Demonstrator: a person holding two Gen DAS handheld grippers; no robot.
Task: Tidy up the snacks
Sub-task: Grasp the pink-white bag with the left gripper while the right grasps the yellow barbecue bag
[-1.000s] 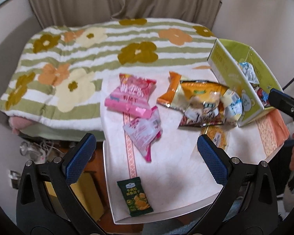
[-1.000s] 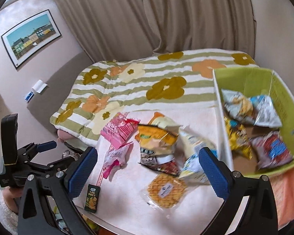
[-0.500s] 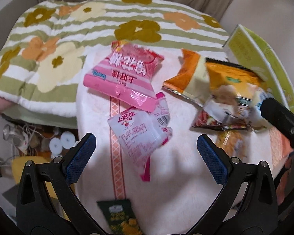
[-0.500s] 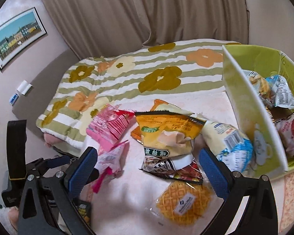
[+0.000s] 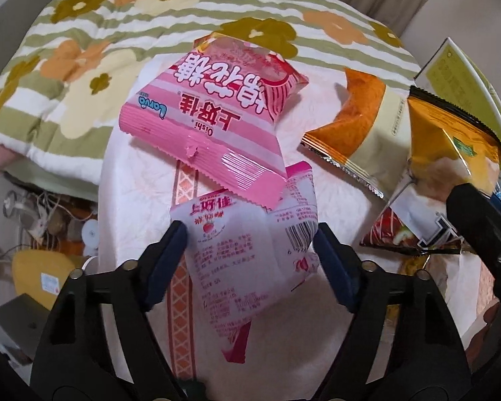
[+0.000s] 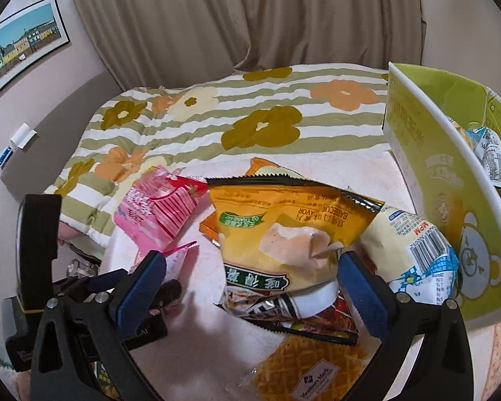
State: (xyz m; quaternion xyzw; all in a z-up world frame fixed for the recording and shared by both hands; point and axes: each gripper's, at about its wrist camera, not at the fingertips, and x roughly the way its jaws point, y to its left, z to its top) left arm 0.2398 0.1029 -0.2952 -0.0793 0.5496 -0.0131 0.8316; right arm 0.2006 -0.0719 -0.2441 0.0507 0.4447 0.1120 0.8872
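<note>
Snack bags lie on a white cloth-covered table (image 5: 133, 200). My left gripper (image 5: 250, 250) is open, its blue pads on either side of a pale pink strawberry snack bag (image 5: 247, 260). A bigger pink striped bag (image 5: 213, 117) lies just beyond it. My right gripper (image 6: 250, 284) is open, its pads on either side of a yellow barbecue chip bag (image 6: 284, 227). That bag rests on a dark red packet (image 6: 317, 320). A green box (image 6: 451, 200) at the right holds several snacks.
An orange-and-cream bag (image 5: 360, 123) and a white-and-blue packet (image 6: 414, 247) lie near the box. A waffle pack (image 6: 310, 371) sits at the table's near edge. A floral striped blanket (image 6: 217, 117) covers the bed behind. Clutter lies on the floor (image 5: 50, 227) to the left.
Both grippers have moved down and forward toward the table. The left now straddles the pale pink bag, the right the yellow chip bag. Both stay open.
</note>
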